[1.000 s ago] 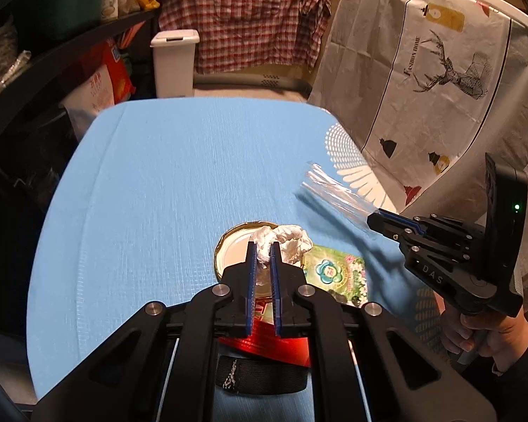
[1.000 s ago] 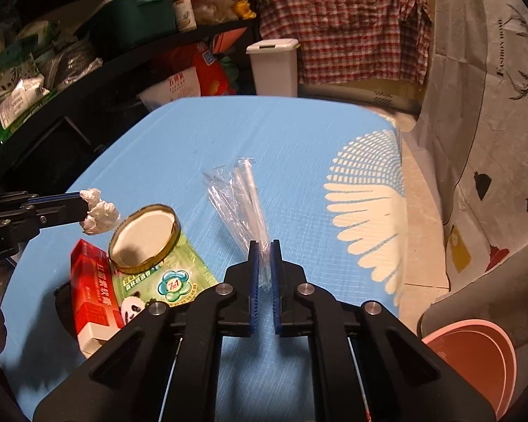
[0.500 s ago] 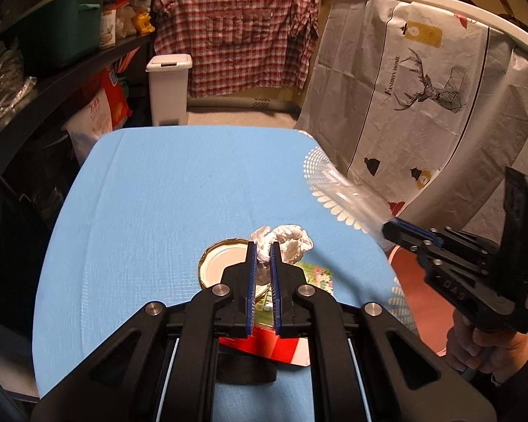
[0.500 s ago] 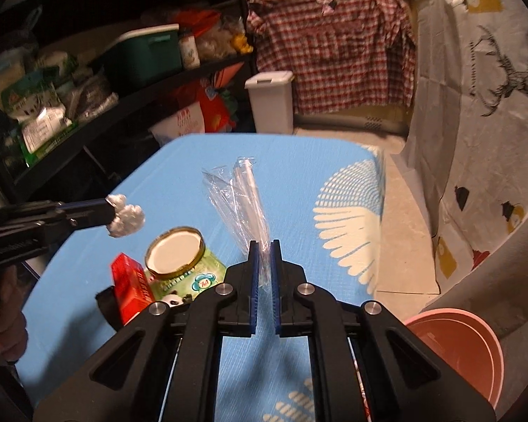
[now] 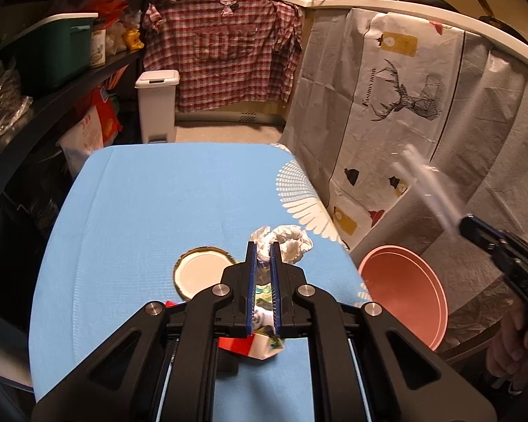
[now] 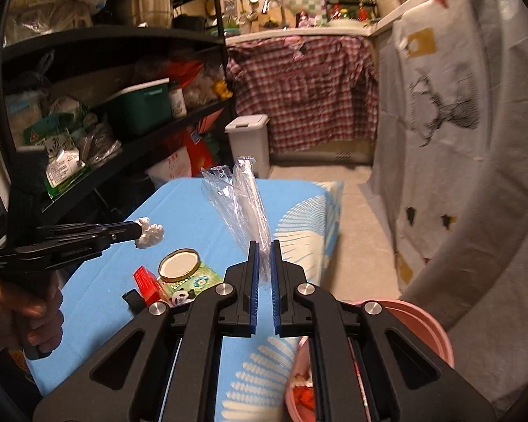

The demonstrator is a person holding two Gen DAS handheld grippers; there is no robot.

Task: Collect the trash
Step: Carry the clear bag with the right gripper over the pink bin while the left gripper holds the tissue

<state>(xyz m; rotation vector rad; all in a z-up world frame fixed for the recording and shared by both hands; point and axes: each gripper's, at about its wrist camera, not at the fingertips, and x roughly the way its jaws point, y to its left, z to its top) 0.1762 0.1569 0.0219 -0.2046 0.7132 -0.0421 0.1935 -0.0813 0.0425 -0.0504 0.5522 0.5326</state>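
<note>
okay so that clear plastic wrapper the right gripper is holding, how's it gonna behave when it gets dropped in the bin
The clear plastic wrapper is thin, creased film, so it is probably very light and may flutter rather than fall straight into the pink bin. It stands up from the right gripper, suggesting some springiness. Smooth film might also cling to the pads.

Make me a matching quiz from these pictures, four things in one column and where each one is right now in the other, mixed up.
Things:
1. crumpled tissue
2. clear plastic wrapper
3. jar lid
4. pink bin

Places:
A. lying flat on the blue table
B. pinched in the left gripper
C. on the floor beside the table
D. pinched in the right gripper

Pairs: 1-B, 2-D, 3-A, 4-C
</note>
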